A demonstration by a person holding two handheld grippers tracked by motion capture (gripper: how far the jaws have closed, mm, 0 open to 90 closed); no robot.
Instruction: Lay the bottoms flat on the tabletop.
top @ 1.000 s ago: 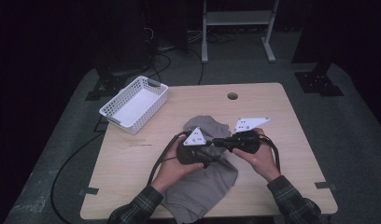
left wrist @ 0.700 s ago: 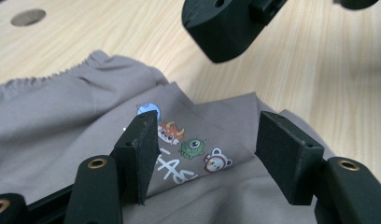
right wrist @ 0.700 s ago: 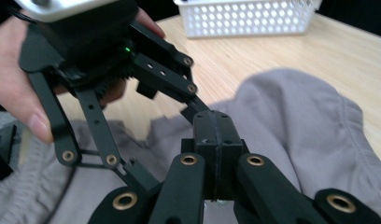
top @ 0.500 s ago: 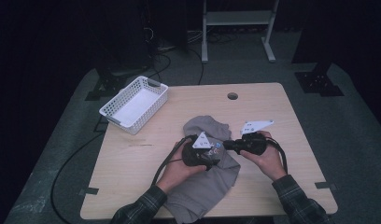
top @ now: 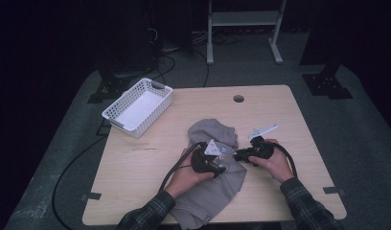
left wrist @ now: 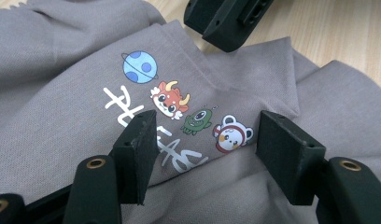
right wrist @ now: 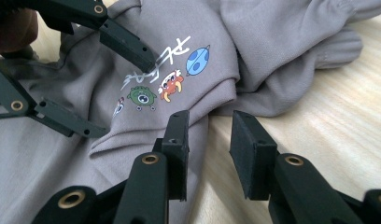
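A grey garment (top: 210, 196) lies crumpled on the wooden table (top: 289, 115), with a cartoon print (left wrist: 170, 100) facing up. My left gripper (top: 221, 166) is low over the cloth and open, its jaws standing either side of the print (right wrist: 165, 79) without pinching it. My right gripper (top: 237, 155) faces it from the right, at the garment's folded edge (right wrist: 216, 100). Its jaws have just been opening and stand apart, with only the cloth's edge and bare wood below the gap. In the left gripper view (left wrist: 205, 126) the right gripper (left wrist: 226, 23) shows at the top.
A white plastic basket (top: 136, 108) stands at the table's far left corner. A small round hole (top: 238, 98) sits near the far edge. Black cables (top: 78, 163) trail off the left side. A metal stand (top: 244, 28) is on the floor behind.
Both hands have sunk toward the garment and come a little nearer to the person. The right gripper has drifted slightly to the right.
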